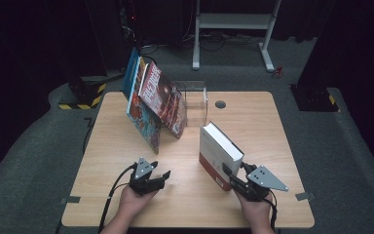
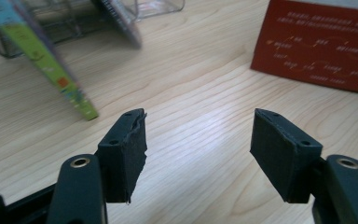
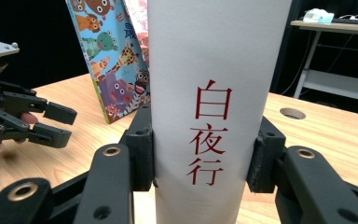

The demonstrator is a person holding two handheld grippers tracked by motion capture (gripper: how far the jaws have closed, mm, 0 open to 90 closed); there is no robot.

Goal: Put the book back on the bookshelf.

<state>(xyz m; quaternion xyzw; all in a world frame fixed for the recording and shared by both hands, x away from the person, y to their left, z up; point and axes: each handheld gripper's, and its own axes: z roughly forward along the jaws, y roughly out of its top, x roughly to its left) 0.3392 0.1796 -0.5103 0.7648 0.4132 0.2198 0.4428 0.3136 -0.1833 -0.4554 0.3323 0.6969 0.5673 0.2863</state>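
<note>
The right hand-held gripper (image 1: 233,181) pinches the spine of the white book (image 1: 217,152), upright near the counter's (image 1: 253,122) front right, long axis vertical, with the leaning books (image 1: 153,100) toward the far left; the left hand-held gripper (image 1: 161,176) idles spread.

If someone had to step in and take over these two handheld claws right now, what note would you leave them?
Right gripper: shut on the spine of the thick white book, which stands upright on the table at its right front.
Left gripper: open, nothing between its jaws, low over bare wood at the left front.
Picture books: leaning together at the back left, against a clear plastic stand.
Done: the white book is gripped and standing.
Left, as a guess: carry it to the leaning row by the stand and set it there; the free gripper could steady the row.
</note>
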